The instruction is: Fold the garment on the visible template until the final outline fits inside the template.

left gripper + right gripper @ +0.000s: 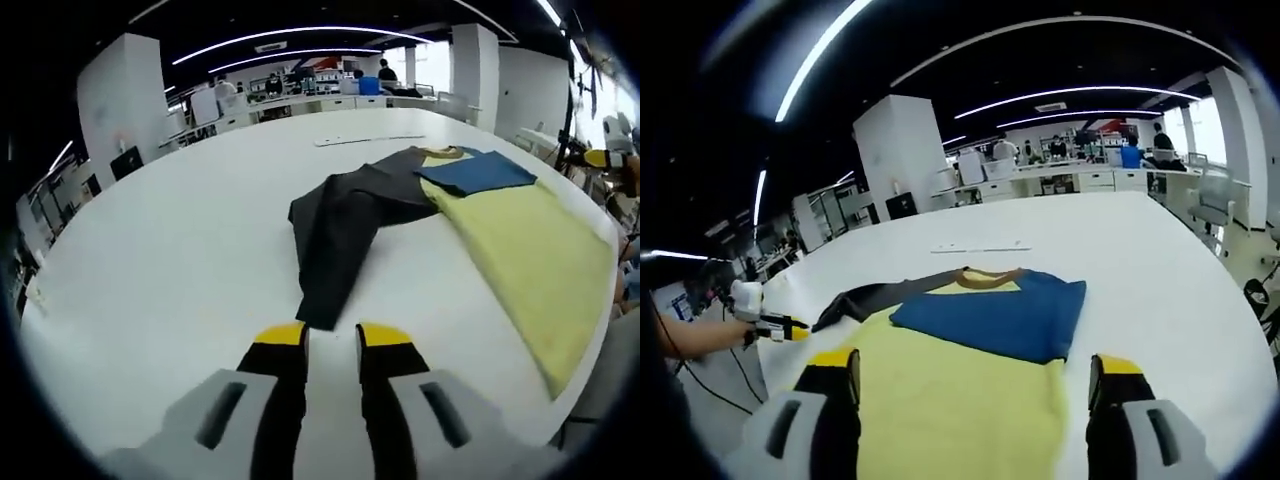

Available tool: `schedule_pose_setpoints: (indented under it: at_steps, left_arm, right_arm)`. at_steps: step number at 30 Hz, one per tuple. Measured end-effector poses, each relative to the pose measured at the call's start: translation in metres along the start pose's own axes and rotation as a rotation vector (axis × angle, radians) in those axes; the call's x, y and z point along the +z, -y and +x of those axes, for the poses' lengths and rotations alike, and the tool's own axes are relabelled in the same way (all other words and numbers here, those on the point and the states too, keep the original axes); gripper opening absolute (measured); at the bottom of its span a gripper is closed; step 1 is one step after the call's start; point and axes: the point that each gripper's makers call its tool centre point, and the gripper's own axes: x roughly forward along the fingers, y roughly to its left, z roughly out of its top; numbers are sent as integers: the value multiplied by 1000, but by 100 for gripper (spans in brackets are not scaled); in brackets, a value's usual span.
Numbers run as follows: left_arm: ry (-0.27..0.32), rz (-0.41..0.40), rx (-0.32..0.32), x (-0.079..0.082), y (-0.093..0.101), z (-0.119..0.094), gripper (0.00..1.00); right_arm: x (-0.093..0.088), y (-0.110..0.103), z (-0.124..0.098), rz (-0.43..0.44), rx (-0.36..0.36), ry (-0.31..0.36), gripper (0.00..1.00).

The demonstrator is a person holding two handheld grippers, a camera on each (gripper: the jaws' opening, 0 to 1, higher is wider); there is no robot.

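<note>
Long ceiling light strips (1060, 95) and daylight from windows (595, 100) on the far right light the white bench (180, 250) brightly and evenly, with faint glare and soft shadows, while strong fisheye bending curves the edges and the far office looks small and slightly blurred.

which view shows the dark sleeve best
The left gripper view: the dark sleeve lies spread on the white table just ahead of the jaws, visible end to end. In the right gripper view it is a thin dark strip at the shirt's far left, beside the left gripper.
</note>
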Motion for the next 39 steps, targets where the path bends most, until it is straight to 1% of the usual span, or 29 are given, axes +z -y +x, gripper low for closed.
schedule_pose_setpoints:
  at_steps: [3, 5, 6, 7, 9, 12, 15, 20, 23, 24, 25, 26, 28, 30, 35, 39]
  left_arm:
    - [-7, 9, -9, 0, 1, 4, 15]
    - [-28, 11, -22, -3, 2, 8, 10]
    - [-16, 0, -27, 0, 3, 10, 8]
    - [-20, -3, -26, 0, 3, 12, 7]
    - [-25, 2, -25, 2, 1, 12, 6]
    - [-27, -18, -29, 5, 2, 12, 5]
    - [-39, -37, -18, 6, 0, 12, 1]
    - [-44, -41, -25, 6, 4, 10, 0]
    - [-42, -51, -20, 7, 7, 5, 0]
    - [-40, -54, -13, 7, 6, 3, 0]
    - [-45, -56, 10, 7, 3, 0, 0]
    - [-50, -53, 20, 7, 1, -3, 0]
    - [-44, -61, 29, 8, -1, -6, 0]
    - [-21, -81, 31, 12, -2, -10, 0]
    - [10, -88, 47, 20, -4, -24, 0]
    - [39, -107, 80, 26, -12, -35, 0]
  right_arm:
    - [-4, 2, -2, 20, -11, -4, 94]
    - [-5, 2, -3, 23, -14, -6, 94]
    - [-6, 2, -3, 23, -17, -9, 94]
    - [-7, 2, -4, 21, -19, -11, 93]
    - [-7, 1, -4, 19, -21, -12, 93]
    - [-7, -1, -4, 19, -18, -14, 92]
    - [-8, -1, -3, 2, -21, -22, 92]
    - [-12, 0, -3, 9, -23, -33, 91]
    - [-13, 0, -4, 9, -26, -33, 91]
    - [-13, 0, -4, 9, -27, -33, 91]
    - [-13, 0, -4, 10, -27, -32, 91]
    - [-13, 0, -5, 9, -28, -31, 91]
    - [-14, 1, -5, 10, -29, -30, 91]
    - [-15, 1, -6, 10, -30, -33, 91]
    - [-15, -1, -7, 3, -28, -29, 91]
    - [-15, 0, -8, 2, -29, -27, 91]
